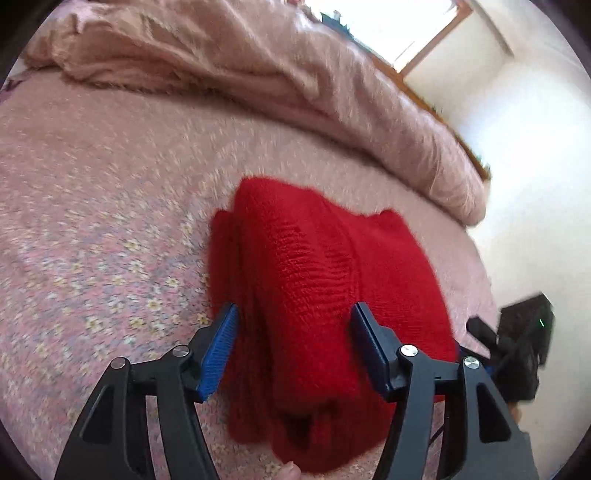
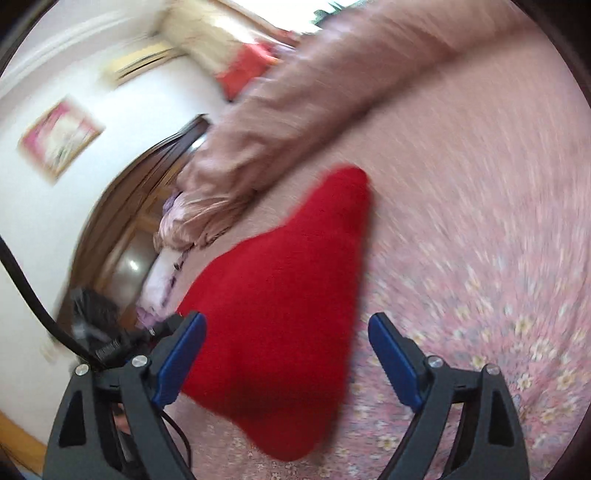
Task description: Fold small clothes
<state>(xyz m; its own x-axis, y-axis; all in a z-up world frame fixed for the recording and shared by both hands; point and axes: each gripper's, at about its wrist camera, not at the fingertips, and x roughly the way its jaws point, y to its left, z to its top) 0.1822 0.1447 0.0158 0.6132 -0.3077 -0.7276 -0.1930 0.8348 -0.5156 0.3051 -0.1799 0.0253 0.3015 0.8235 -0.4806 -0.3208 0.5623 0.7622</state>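
Left wrist view first: your left gripper (image 1: 293, 332) has its jaws spread wide, the blue pads (image 1: 218, 354) standing on either side of a raised ridge of the red knitted garment (image 1: 314, 280) without pinching it. That garment lies bunched on the pink floral bedspread (image 1: 92, 221), running from 12 o'clock of the gripper down past 6 o'clock under the fingers. A rumpled beige blanket (image 1: 258, 74) stretches from 10 o'clock across to 2 o'clock, and a bright window (image 1: 399, 29) sits at 1 o'clock. At 3 o'clock you can see part of the other black tool (image 1: 517, 350) just beyond the garment's edge.

Right wrist view, blurred: your right gripper (image 2: 286, 334) is also spread, nothing caught between its blue pads (image 2: 395, 362). The red garment fills the gap towards the left pad and tapers to a point at 12 o'clock. A framed picture (image 2: 59, 140) hangs at 10 o'clock, and the bedspread covers 1 through 5 o'clock.
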